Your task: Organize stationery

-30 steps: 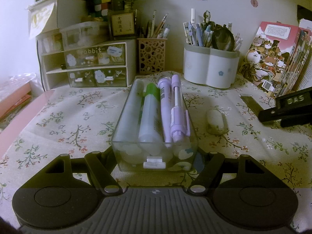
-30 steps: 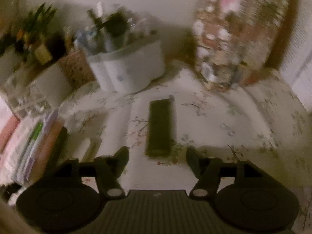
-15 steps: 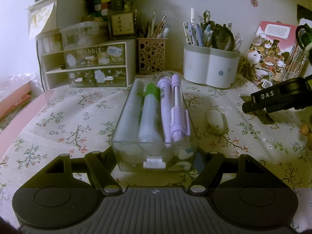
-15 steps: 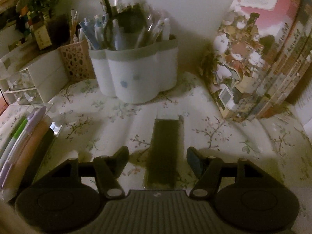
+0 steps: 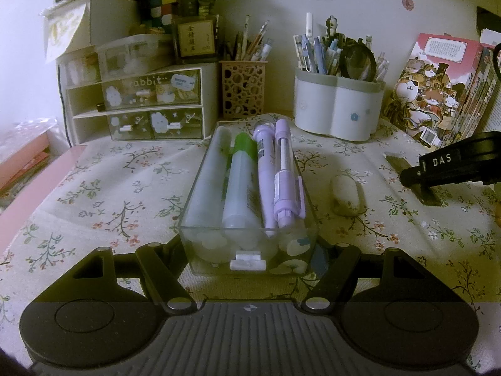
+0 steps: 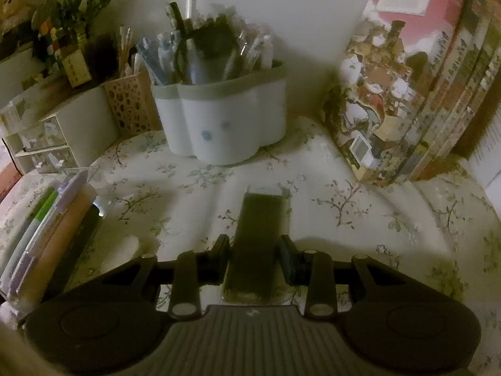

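Up close, the bench (image 5: 94, 194) wears a cloth printed with small flowers, and everything else is easiest placed from the clear tray (image 5: 247, 194) lying lengthwise on it. Well beyond the tray to the right lean picture books (image 5: 438, 94) with cartoon cats on the covers; their lettering is too small to read. Beyond the tray to the left stands a small drawer unit (image 5: 150, 106) whose front reads "rabbit". Just past the tray's far end are a white lobed pen pot (image 5: 338, 109) and a tan pierced holder (image 5: 244, 94), both full of pens.

The left tool (image 5: 250, 250) is clamped on the tray's near end, one finger against each side wall. Inside the tray lie a green-capped marker (image 5: 241, 185) and two lilac pens (image 5: 281, 181).

To the tray's right rests a white eraser (image 5: 346, 195), and farther right the right tool (image 6: 254, 255), which from the left wrist view shows the letters "DAS". Only the right wrist view shows what sits between its fingers: a dark flat case (image 6: 258, 238) lying on the cloth. Its jaws are closing, with the fingers right at the case's sides; I cannot tell whether they press it.
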`<state>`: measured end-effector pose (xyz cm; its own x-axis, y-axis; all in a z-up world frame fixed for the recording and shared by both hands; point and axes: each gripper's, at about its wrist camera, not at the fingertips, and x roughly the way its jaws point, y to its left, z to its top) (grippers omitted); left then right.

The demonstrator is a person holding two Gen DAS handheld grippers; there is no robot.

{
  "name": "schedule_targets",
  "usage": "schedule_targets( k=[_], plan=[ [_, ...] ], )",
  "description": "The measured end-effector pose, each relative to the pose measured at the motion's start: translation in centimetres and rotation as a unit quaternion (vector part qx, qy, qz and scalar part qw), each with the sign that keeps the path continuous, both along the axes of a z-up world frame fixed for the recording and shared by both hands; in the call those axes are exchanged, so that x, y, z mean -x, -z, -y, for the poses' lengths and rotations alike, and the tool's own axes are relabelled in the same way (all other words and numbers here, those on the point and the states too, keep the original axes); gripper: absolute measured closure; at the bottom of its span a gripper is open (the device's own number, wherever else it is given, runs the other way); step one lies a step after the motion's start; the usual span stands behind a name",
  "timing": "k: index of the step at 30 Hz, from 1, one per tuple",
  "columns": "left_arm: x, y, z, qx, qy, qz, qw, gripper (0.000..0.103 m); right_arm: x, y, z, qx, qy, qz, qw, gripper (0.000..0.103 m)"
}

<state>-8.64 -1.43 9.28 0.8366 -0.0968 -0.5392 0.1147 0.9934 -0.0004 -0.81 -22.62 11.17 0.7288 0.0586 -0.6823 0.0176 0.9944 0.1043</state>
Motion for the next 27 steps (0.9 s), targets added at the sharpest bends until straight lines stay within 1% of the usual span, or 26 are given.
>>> schedule_targets(
  k=[8, 11, 16, 17, 18, 20, 21, 23, 26, 27],
  plan=[
    [0.0, 0.0, 0.0, 0.0, 0.0, 0.0, 1.0, 0.03, 0.9, -0.3, -0.2, -0.013, -0.002, 0.004, 1.0, 0.063],
    [0.0, 0.0, 0.0, 0.0, 0.0, 0.0, 1.0, 0.03, 1.1, -0.2, -0.5, -0.006, -0.007, 0.005, 1.0, 0.064],
    [0.0, 0.0, 0.0, 0.0, 0.0, 0.0, 1.0, 0.03, 1.3, -0.8, -1.1, 0.002, -0.023, 0.02, 1.0, 0.064],
    [0.0, 0.0, 0.0, 0.0, 0.0, 0.0, 1.0, 0.03, 1.4, -0.9, -1.4, 0.008, -0.026, 0.023, 0.999, 0.089],
    [0.0, 0.0, 0.0, 0.0, 0.0, 0.0, 1.0, 0.03, 1.5, -1.0, -1.5, 0.012, -0.028, 0.027, 0.999, 0.089],
    [0.0, 0.0, 0.0, 0.0, 0.0, 0.0, 1.0, 0.03, 1.7, -1.3, -1.2, -0.015, -0.036, 0.026, 0.999, 0.089],
    [0.0, -0.1, 0.0, 0.0, 0.0, 0.0, 1.0, 0.03, 1.6, -1.2, -1.2, -0.018, -0.033, 0.018, 0.999, 0.089],
    [0.0, -0.1, 0.0, 0.0, 0.0, 0.0, 1.0, 0.03, 1.5, -1.0, -1.3, -0.004, -0.031, 0.012, 0.999, 0.089],
    [0.0, -0.1, 0.0, 0.0, 0.0, 0.0, 1.0, 0.03, 1.5, -0.9, -1.3, -0.036, -0.04, 0.008, 0.998, 0.089],
    [0.0, -0.1, 0.0, 0.0, 0.0, 0.0, 1.0, 0.03, 1.4, -0.9, -1.5, -0.038, -0.043, 0.008, 0.998, 0.089]
  ],
)
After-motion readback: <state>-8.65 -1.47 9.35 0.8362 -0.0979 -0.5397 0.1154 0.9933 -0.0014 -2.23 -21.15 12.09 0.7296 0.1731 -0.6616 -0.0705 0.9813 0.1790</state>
